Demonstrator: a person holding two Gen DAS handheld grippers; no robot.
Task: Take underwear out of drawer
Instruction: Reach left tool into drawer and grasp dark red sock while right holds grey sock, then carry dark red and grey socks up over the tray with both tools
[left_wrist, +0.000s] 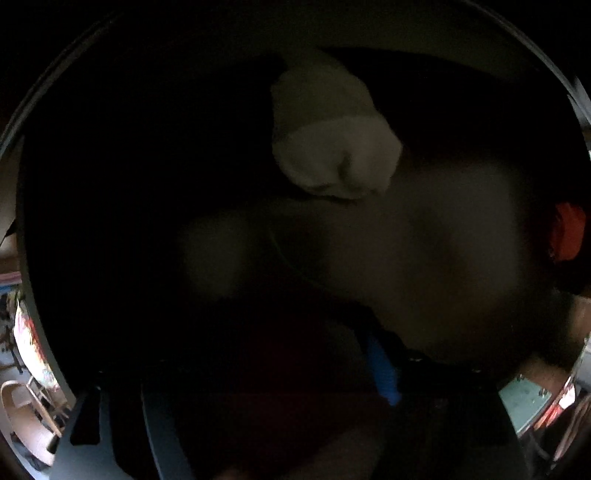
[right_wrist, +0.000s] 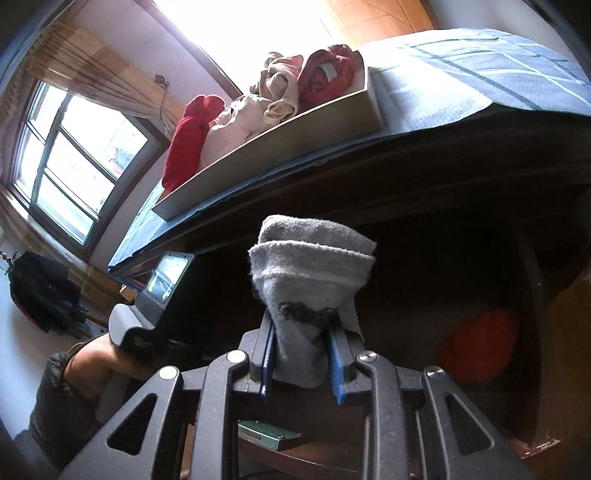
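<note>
Right gripper (right_wrist: 301, 354) clamped on folded grey underwear (right_wrist: 310, 280) standing up between its fingers, left gripper's (left_wrist: 258, 369) state unclear in dark drawer (left_wrist: 110, 184).

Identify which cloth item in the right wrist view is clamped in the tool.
The folded grey knit piece, pinched between the right tool's blue pads. The red and beige garments lie piled in the cardboard tray; an orange bundle sits apart in shadow.

window (right_wrist: 66, 166), hanging dark coat (right_wrist: 40, 291)

A home bedroom: curtained window (right_wrist: 70, 170), clothes-filled box (right_wrist: 280, 147) on a bed (right_wrist: 461, 70).
</note>
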